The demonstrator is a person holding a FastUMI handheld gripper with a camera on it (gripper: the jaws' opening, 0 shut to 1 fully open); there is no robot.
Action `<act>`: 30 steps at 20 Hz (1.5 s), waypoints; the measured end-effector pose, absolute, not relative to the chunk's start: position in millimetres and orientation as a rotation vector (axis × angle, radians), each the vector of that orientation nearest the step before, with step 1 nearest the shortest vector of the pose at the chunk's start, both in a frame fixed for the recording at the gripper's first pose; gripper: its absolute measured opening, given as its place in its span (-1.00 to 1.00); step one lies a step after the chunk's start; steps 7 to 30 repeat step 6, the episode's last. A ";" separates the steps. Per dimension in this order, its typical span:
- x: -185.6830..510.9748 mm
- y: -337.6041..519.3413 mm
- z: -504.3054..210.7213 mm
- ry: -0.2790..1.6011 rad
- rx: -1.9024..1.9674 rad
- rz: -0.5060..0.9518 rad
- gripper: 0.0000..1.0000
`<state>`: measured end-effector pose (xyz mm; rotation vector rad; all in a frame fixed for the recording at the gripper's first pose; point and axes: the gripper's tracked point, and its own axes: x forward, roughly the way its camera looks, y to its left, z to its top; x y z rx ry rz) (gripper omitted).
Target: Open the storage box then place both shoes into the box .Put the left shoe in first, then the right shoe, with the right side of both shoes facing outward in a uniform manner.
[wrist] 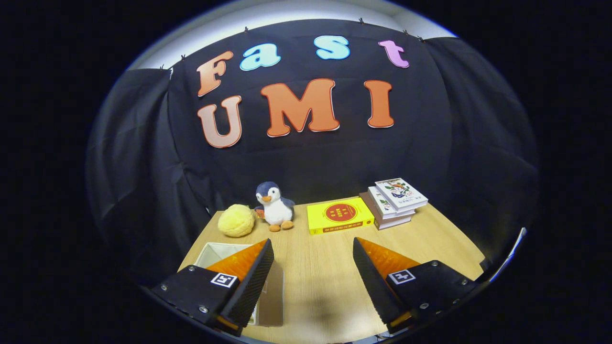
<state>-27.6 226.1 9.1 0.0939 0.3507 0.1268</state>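
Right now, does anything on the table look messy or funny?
Mostly tidy. The stack of books is a bit askew, its top book turned off the ones below. The storage box sits partly behind one finger of the open gripper, which grips nothing. The penguin, yellow ball and yellow book look fine.

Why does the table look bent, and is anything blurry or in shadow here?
Gripper view: the fisheye lens curves the table edges; the penguin toy and yellow book look sharp; a soft shadow lies between the open gripper fingers; the wall stays dark.
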 end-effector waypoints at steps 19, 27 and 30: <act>-19.8 162.6 22.5 0.301 0.091 0.098 0.98; -19.8 162.6 22.5 0.301 0.091 0.098 0.98; -19.8 162.6 22.5 0.301 0.091 0.098 0.98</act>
